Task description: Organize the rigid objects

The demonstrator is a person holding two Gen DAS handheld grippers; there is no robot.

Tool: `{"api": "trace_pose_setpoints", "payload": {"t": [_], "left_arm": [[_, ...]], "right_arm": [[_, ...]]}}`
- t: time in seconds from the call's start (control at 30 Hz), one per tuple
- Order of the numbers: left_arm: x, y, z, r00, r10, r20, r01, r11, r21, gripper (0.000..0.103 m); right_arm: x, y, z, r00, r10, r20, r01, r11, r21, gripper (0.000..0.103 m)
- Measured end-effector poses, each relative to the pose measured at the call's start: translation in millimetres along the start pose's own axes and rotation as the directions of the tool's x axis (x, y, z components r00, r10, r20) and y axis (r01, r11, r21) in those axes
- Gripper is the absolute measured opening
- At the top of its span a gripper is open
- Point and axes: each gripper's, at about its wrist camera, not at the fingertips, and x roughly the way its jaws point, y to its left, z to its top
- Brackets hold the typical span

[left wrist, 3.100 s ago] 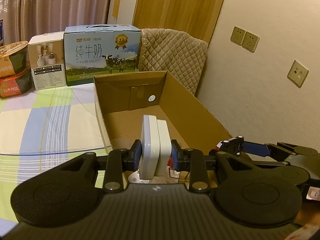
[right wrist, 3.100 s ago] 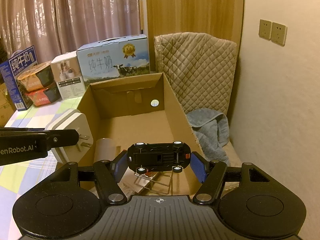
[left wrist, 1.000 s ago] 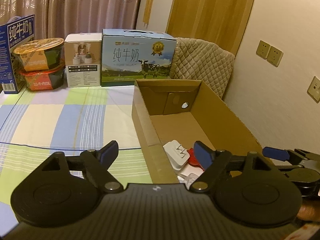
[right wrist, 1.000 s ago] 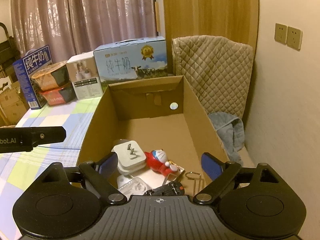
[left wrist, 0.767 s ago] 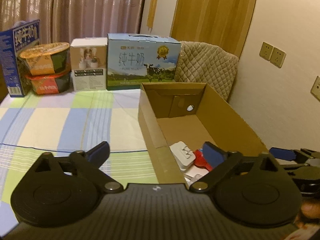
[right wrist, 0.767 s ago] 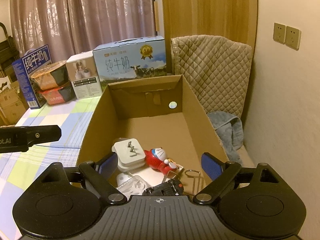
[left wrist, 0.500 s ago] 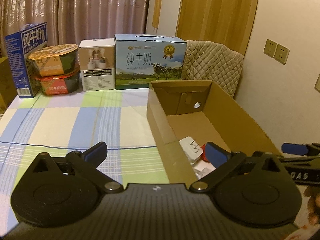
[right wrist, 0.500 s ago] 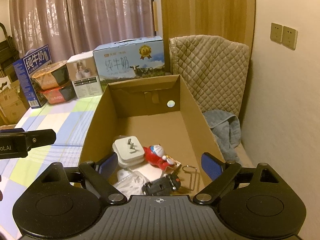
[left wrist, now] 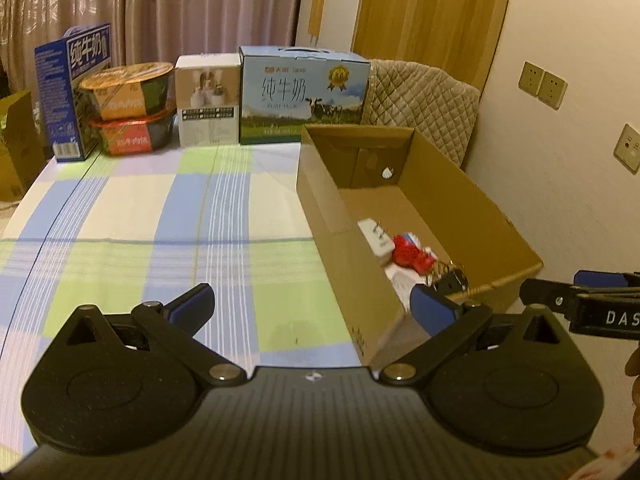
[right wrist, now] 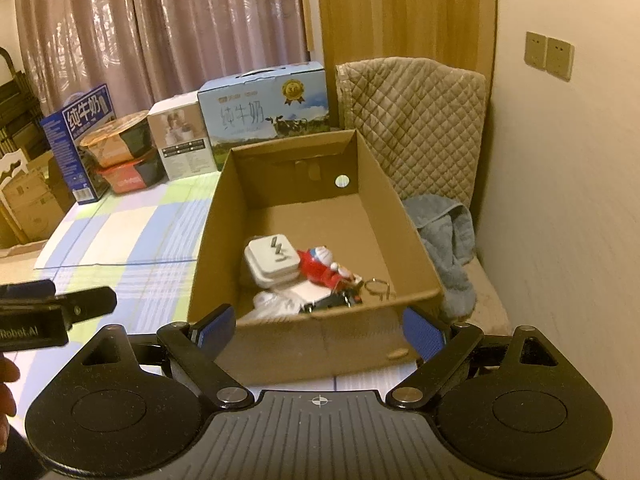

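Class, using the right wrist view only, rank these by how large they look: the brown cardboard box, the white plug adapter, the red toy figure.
1. Brown cardboard box, by far the largest.
2. White plug adapter.
3. Red toy figure, only slightly smaller than the adapter; both lie side by side in the box.

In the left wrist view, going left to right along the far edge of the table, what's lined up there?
Dark blue milk carton → two stacked instant noodle bowls → white product box → light blue milk gift box → quilted beige cover behind the open cardboard box.
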Motion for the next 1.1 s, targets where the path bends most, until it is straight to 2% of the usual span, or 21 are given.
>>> {"api": "trace_pose_setpoints", "payload": {"t": [0.13, 0.53, 1.1], "left_arm": [[-13, 2, -11, 1.0, -0.001, -0.025, 0.001, 1.0, 0.0, 0.102], [-52, -1, -28, 0.999, 0.017, -0.03, -0.017, 1.0, 0.02, 0.102], [-74, -8, -42, 0.999, 0.028, -0.016, -0.027, 0.998, 0.051, 0.102]], "right_arm": [[-18, 5, -12, 1.0, 0.0, -0.006, 0.0, 1.0, -0.002, 0.088], [-59, 14, -36, 1.0, -0.013, 0.0, 0.013, 0.999, 0.03, 0.088], [-77, 27, -48, 1.0, 0.01, 0.0, -0.01, 1.0, 0.018, 0.088]]}}
